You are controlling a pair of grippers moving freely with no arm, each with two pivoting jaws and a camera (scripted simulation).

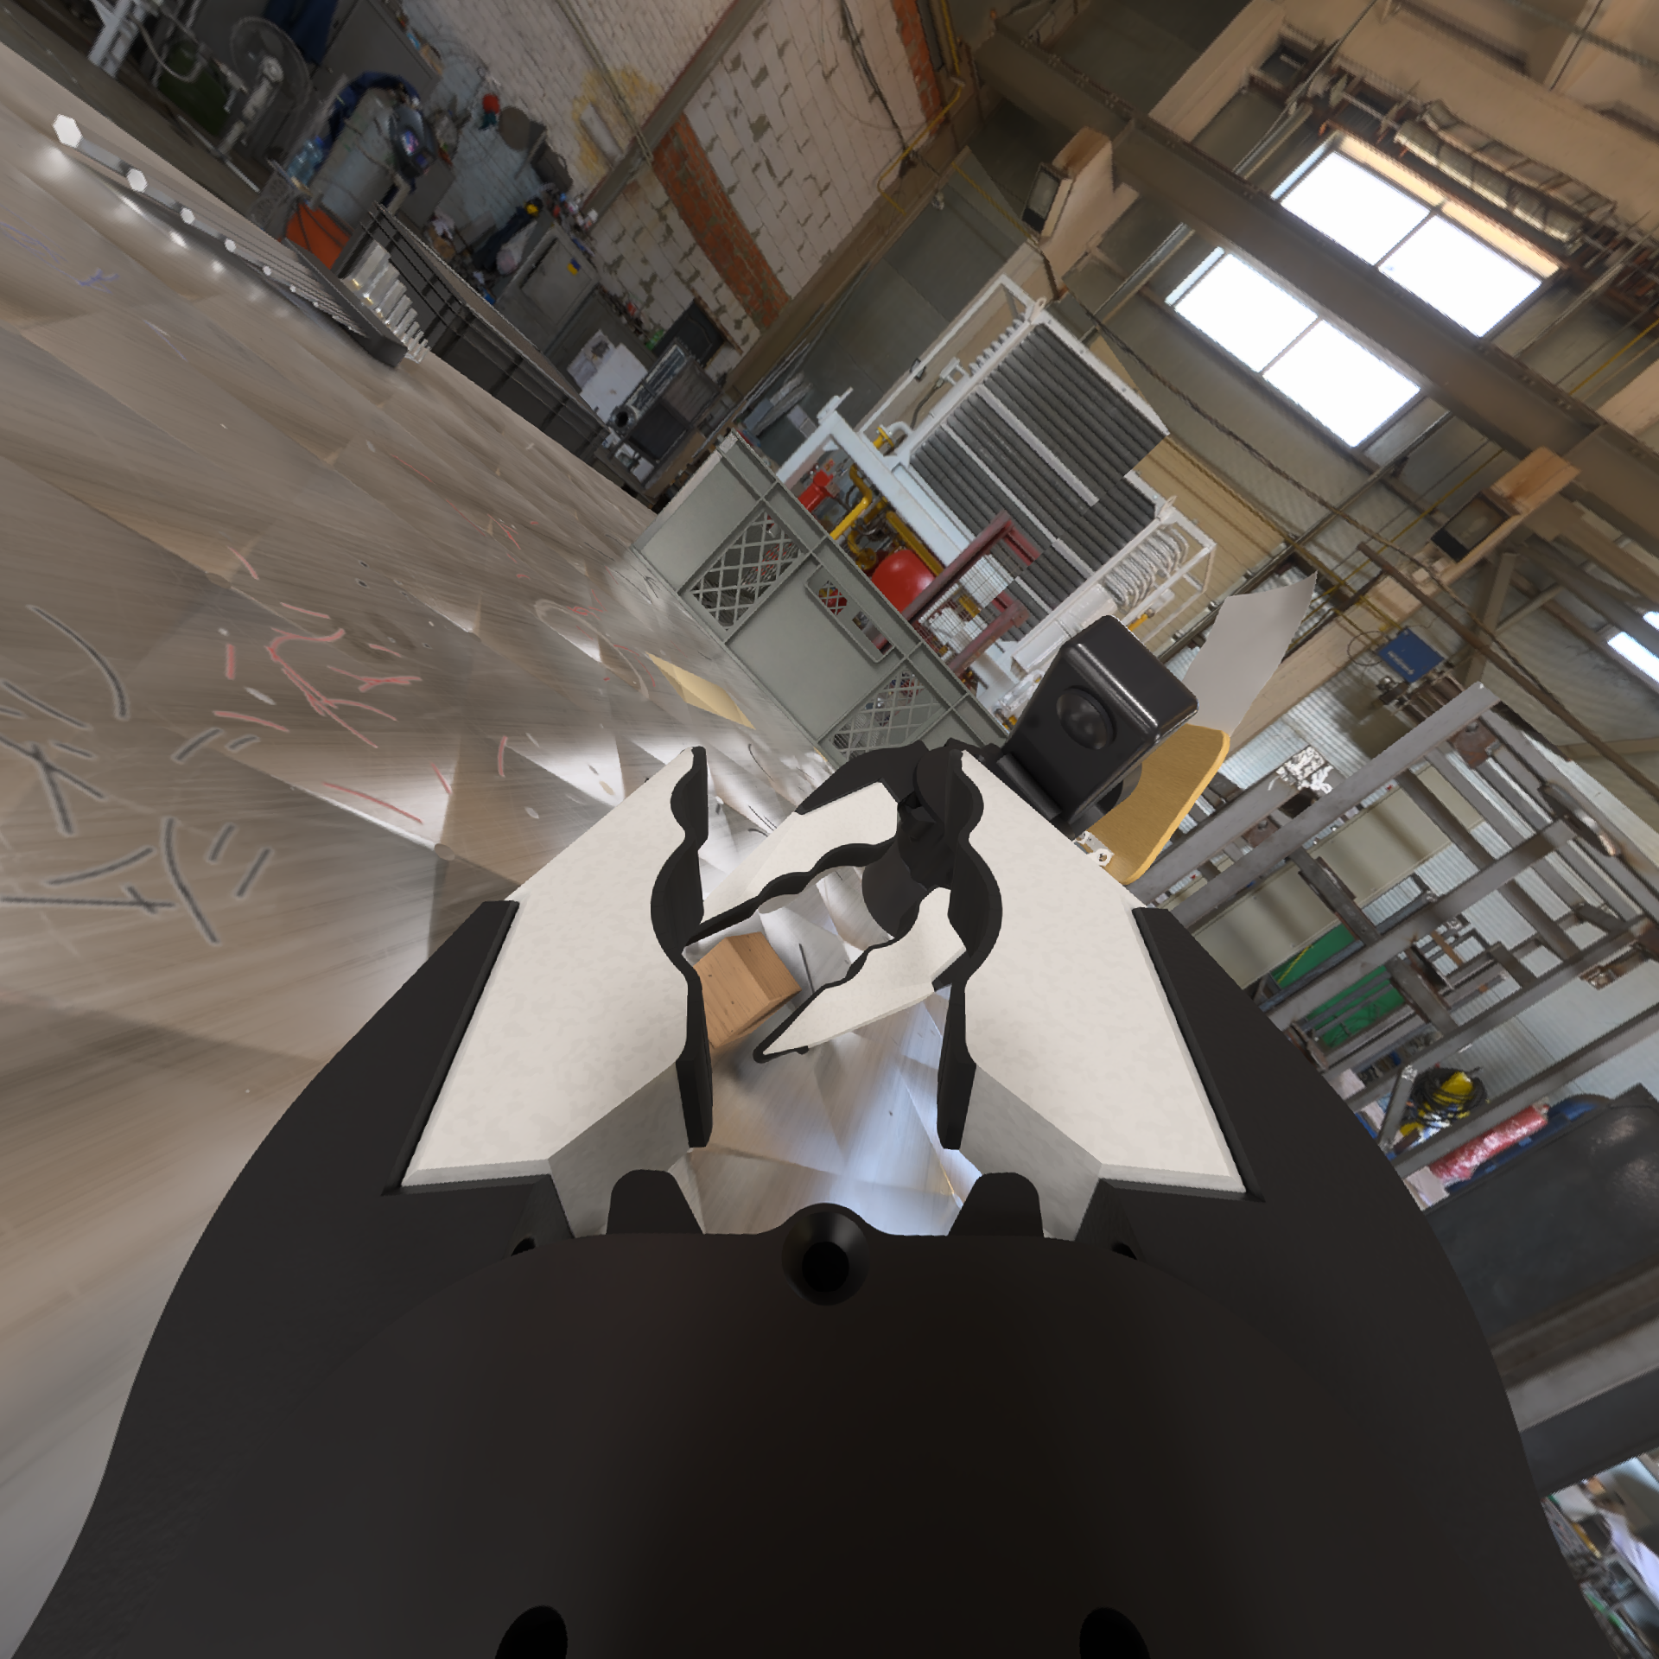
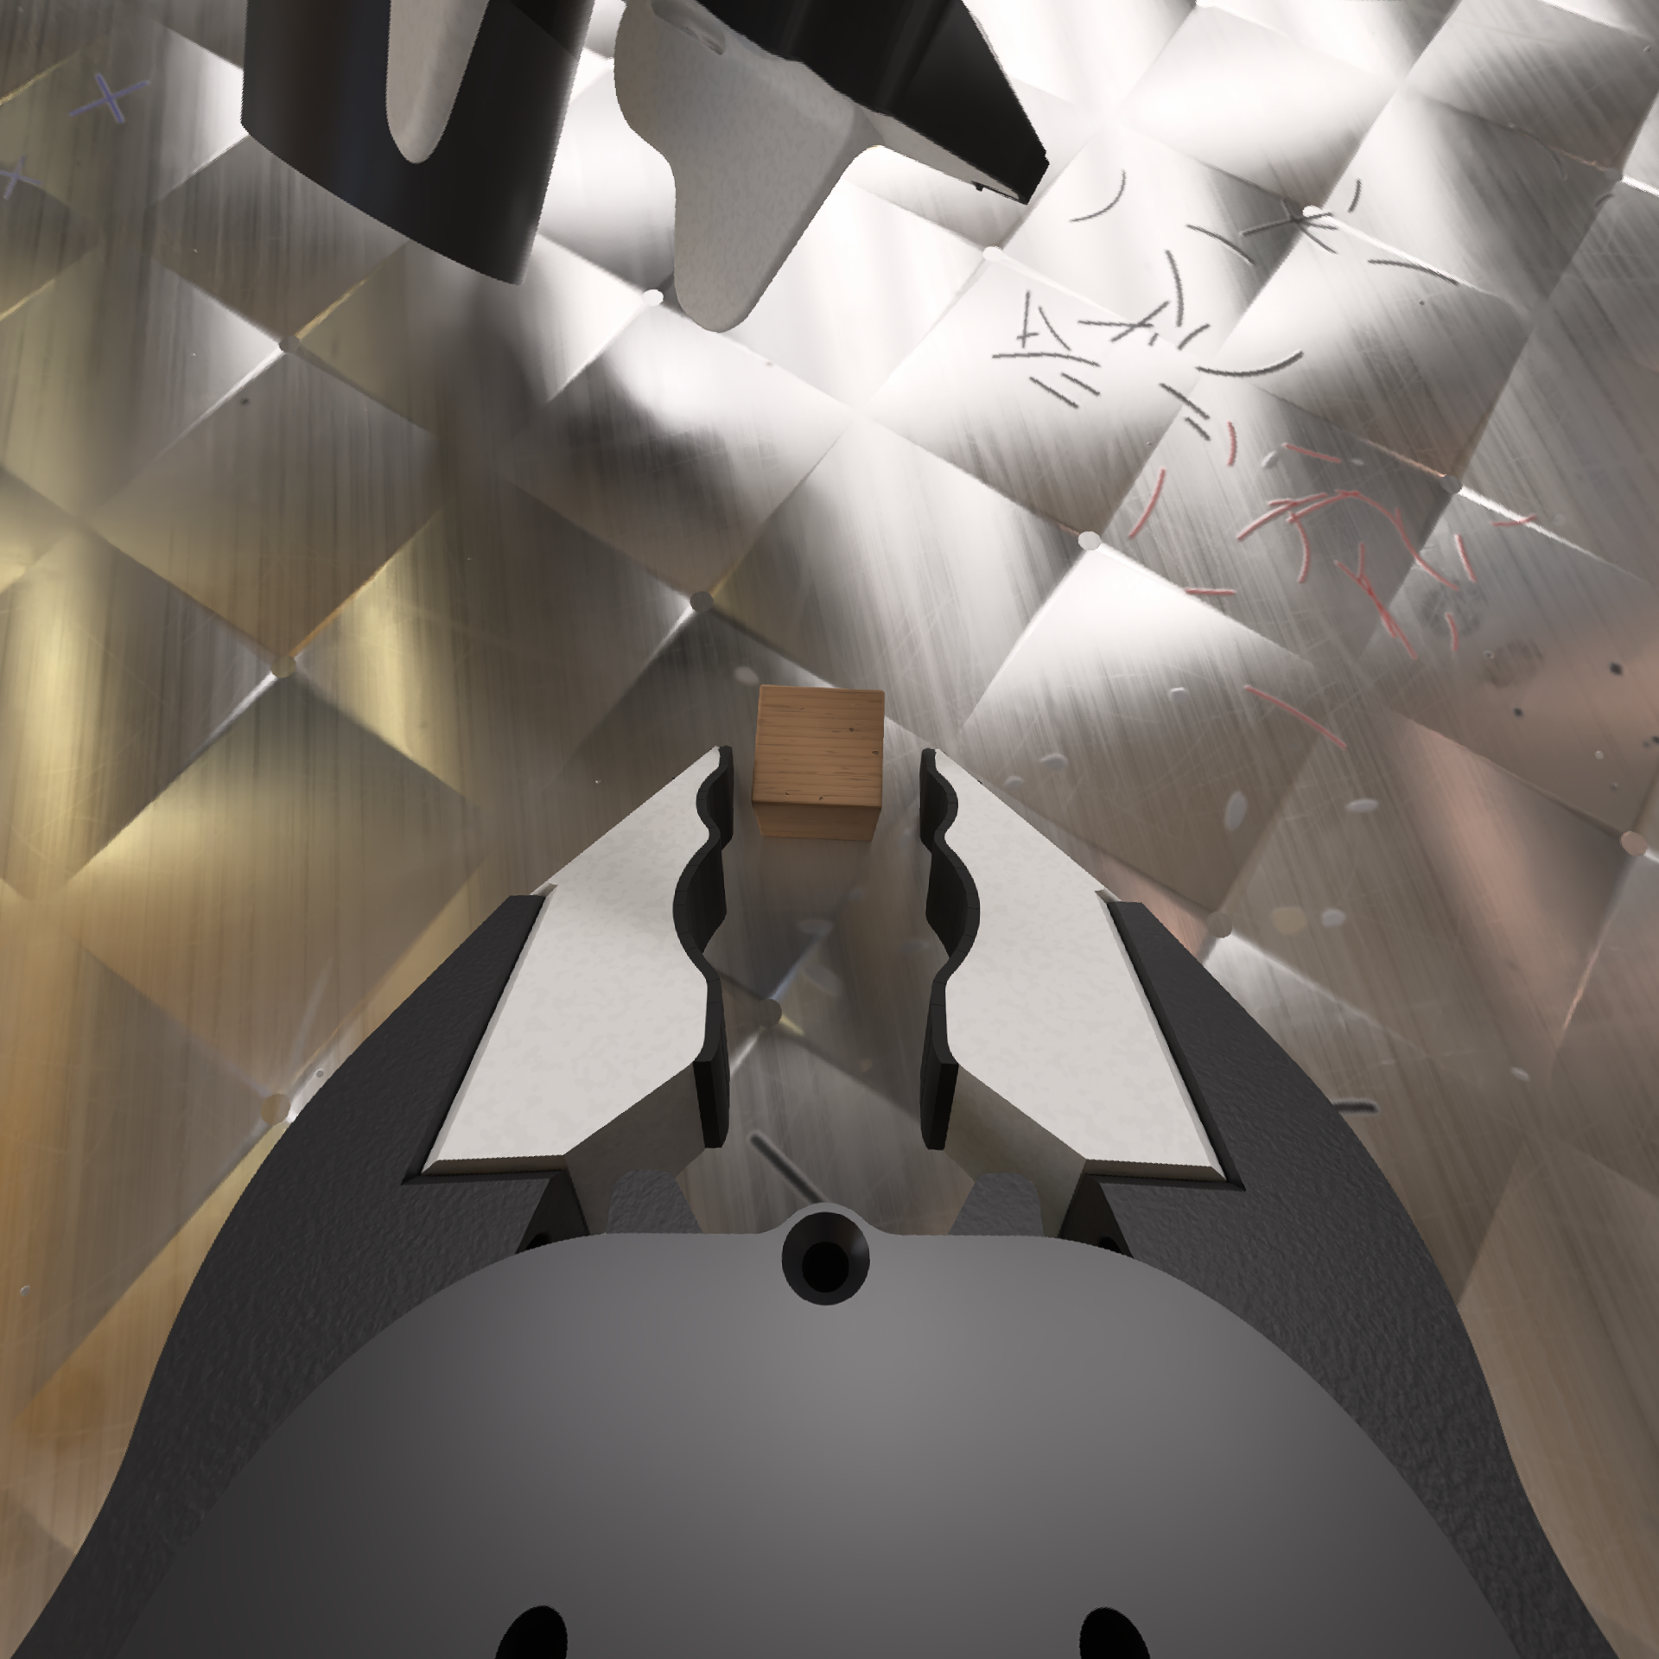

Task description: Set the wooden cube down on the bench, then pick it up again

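Note:
The wooden cube [image 2: 817,763] stands on the brushed-metal bench [image 2: 359,539]. My right gripper [image 2: 826,759] is open and looks down on it. Its two fingertips flank the cube with a gap on each side, and nothing is gripped. In the left wrist view the cube [image 1: 741,987] shows between the fingers of my open, empty left gripper [image 1: 826,763], farther off on the bench. The right gripper's fingers [image 1: 862,1005] reach down beside the cube there. The left gripper's fingers [image 2: 718,233] hang at the top of the right wrist view, apart from the cube.
A grey plastic crate [image 1: 763,583] stands at the bench's far edge, with a tan wooden board [image 1: 1158,799] beside it. Red and black scribbles [image 2: 1302,539] mark the bench right of the cube. Workshop racks and machines lie beyond the bench.

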